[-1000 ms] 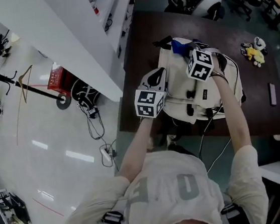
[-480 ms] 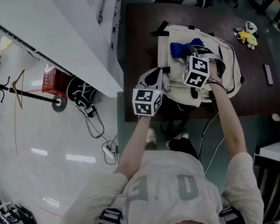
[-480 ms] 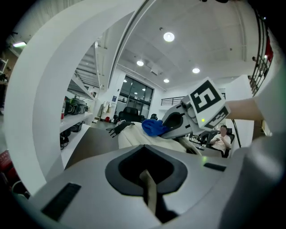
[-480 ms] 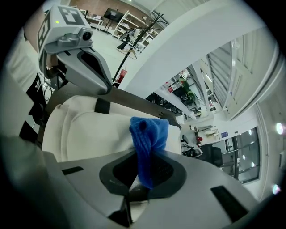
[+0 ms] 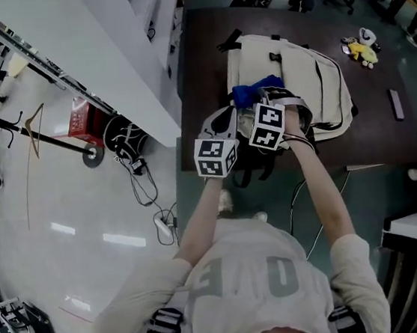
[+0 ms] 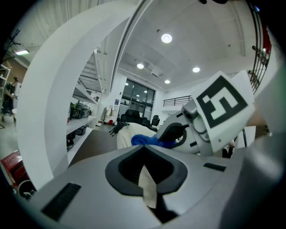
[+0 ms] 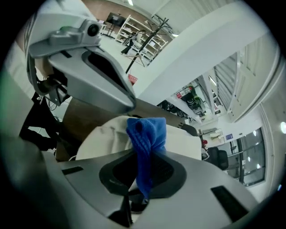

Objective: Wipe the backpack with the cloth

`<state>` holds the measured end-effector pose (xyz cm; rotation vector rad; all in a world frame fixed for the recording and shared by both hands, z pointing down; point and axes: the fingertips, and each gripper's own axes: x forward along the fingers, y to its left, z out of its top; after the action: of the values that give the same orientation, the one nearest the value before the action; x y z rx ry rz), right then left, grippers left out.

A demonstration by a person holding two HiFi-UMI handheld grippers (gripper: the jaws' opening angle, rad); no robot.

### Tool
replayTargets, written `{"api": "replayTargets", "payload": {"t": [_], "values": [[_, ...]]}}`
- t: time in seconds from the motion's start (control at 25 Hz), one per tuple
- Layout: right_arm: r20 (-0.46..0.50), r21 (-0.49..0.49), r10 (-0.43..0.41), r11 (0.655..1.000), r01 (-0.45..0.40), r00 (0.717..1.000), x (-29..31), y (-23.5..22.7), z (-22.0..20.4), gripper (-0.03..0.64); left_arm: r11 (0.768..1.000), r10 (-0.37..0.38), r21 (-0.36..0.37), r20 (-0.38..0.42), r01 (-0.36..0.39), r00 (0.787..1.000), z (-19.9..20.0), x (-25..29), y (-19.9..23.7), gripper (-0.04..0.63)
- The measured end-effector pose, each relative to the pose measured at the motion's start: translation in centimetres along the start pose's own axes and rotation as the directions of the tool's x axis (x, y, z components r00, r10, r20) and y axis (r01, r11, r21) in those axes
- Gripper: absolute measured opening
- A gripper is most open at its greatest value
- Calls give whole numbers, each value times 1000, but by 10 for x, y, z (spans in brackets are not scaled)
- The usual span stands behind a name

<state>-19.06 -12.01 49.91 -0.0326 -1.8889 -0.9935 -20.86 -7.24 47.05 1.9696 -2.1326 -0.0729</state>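
Your right gripper (image 7: 142,181) has its jaws closed narrow on the blue knitted cloth (image 7: 145,136). The cloth is pinched at its lower part, and the rest of it stands up out of the jaws in a loose bunch. In the head view, the cloth sits on the near edge of the cream fabric backpack (image 5: 319,84). The backpack lies flat on the dark brown table (image 5: 204,68) with its black straps and buckles at the far end. Your left gripper (image 6: 145,181) is closed as well: a thin fold of cream material, the same colour as the backpack, is clamped between its jaws and fills the gap between them. In the head view, the left gripper is at the backpack's near left corner, just beside the right gripper, and the two marker cubes are almost touching. Both of your forearms reach forward over the near table edge. A small yellow toy (image 5: 361,50) lies on the table beyond the backpack's right side, well apart from both grippers. A slim black flat object (image 5: 395,103) lies near the right edge of the table.
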Motion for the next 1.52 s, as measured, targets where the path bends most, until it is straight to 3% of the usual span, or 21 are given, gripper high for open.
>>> {"api": "replayTargets", "payload": {"t": [0.2, 0.4, 0.56, 1.12, 1.24, 1.52], "values": [[18, 15, -39, 999, 39, 999, -5, 33, 9, 43, 1000, 15, 19, -11, -15, 1000, -10, -18, -8, 3], [76, 59, 53, 997, -57, 996, -15, 65, 12, 43, 999, 45, 19, -11, -45, 999, -11, -32, -13, 3], [87, 120, 40, 991, -50, 995, -15, 89, 0, 43, 998, 58, 28, -13, -58, 998, -14, -41, -19, 3], [160, 10, 63, 998, -65, 985, -41, 128, -6, 43, 993, 112, 36, 6, -112, 994, -23, -58, -58, 3], [207, 50, 19, 998, -30, 978, -59, 114, -12, 43, 993, 98, 62, 27, -99, 995, -15, -54, -72, 3], [258, 179, -177, 975, 133, 950, -103, 24, -39, 43, 994, 51, 87, 110, -61, 993, 22, -21, -88, 3]]}}
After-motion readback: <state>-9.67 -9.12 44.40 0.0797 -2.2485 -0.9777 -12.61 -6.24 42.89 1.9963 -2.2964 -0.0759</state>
